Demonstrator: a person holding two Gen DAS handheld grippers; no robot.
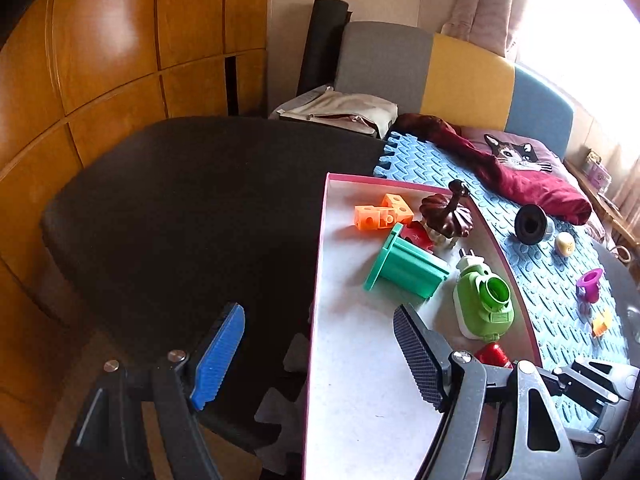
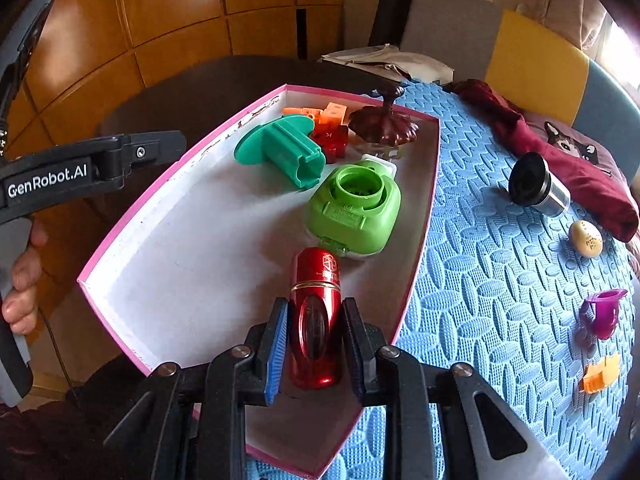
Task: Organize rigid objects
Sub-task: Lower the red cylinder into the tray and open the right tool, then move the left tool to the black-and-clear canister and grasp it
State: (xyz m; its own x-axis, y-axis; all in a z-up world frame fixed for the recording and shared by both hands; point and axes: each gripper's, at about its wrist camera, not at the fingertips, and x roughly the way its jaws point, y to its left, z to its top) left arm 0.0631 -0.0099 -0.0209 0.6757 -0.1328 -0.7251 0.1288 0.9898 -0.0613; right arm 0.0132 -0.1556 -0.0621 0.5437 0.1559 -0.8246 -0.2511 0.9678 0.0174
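Observation:
My right gripper [image 2: 316, 320] is shut on a shiny red metal cylinder [image 2: 316, 320], held over the near part of the pink-rimmed white box [image 2: 160, 248]. Inside the box lie a light green plug-in device [image 2: 352, 208], a teal spool [image 2: 280, 148], orange cubes [image 2: 324, 114], a red piece [image 2: 334, 142] and a dark brown hook ornament [image 2: 384, 120]. My left gripper [image 1: 320, 360] stands open, nothing between its fingers, straddling the box's left wall [image 1: 316, 280]. The red cylinder [image 1: 494, 354] shows just behind its right finger.
On the blue foam mat [image 2: 500, 264] right of the box lie a black and silver lens piece [image 2: 536, 186], a tan egg [image 2: 586, 238], a purple cup [image 2: 602, 312] and an orange piece [image 2: 600, 374]. A dark red cloth [image 2: 568, 160] lies at the back. A hand [image 2: 22, 276] holds the left gripper.

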